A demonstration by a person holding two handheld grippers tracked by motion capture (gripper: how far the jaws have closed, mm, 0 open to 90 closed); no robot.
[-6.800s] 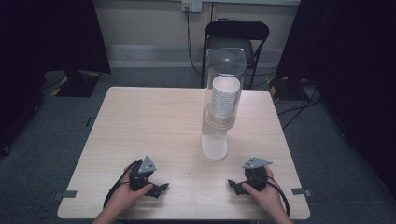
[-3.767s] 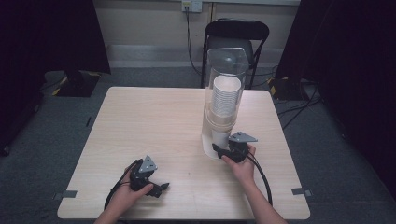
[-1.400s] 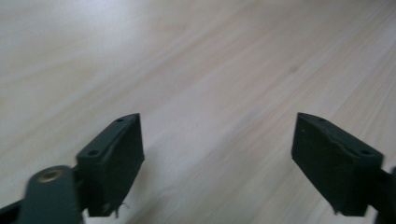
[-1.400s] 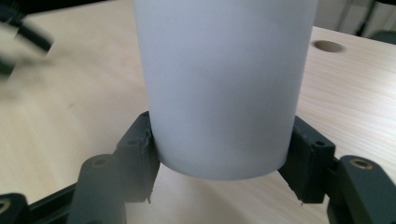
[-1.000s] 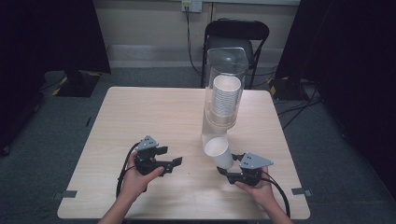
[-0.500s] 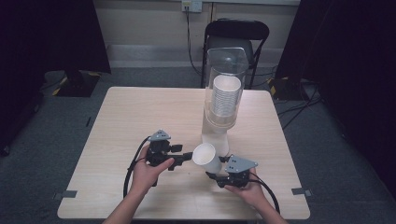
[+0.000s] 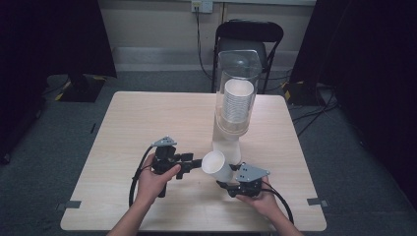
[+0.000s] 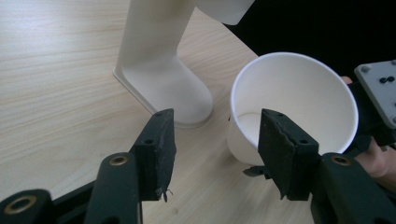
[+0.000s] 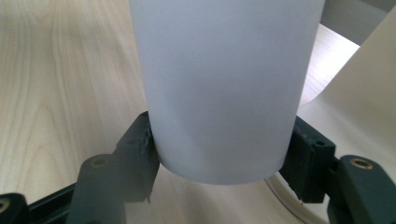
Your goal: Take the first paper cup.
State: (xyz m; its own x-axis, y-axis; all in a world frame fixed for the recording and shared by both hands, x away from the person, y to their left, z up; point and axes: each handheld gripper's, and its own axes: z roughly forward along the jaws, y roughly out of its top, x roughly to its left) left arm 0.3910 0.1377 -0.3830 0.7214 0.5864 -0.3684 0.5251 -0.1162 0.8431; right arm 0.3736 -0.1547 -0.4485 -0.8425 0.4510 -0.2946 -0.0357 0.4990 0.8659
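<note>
A white paper cup (image 7: 215,164) lies tilted above the table, mouth toward the left. My right gripper (image 7: 227,178) is shut on its base, and the right gripper view shows the cup (image 9: 219,84) squeezed between both jaws (image 9: 219,140). My left gripper (image 7: 196,163) is level with the cup's mouth. Its jaws have just been closing. In the left gripper view (image 8: 217,126) the near wall of the cup (image 8: 294,93) stands between them, one jaw in front of the mouth, and the pads do not press on it.
A clear tube holding a stack of paper cups (image 7: 236,98) stands on a white foot (image 8: 159,70) just behind the cup. The wooden table (image 7: 147,118) has bare room on its left half. A black folding chair (image 7: 248,37) stands beyond the far edge.
My left gripper has moved right to the cup's mouth and its jaws have narrowed. The right gripper has shifted left with the cup and tilted it further toward the left gripper.
</note>
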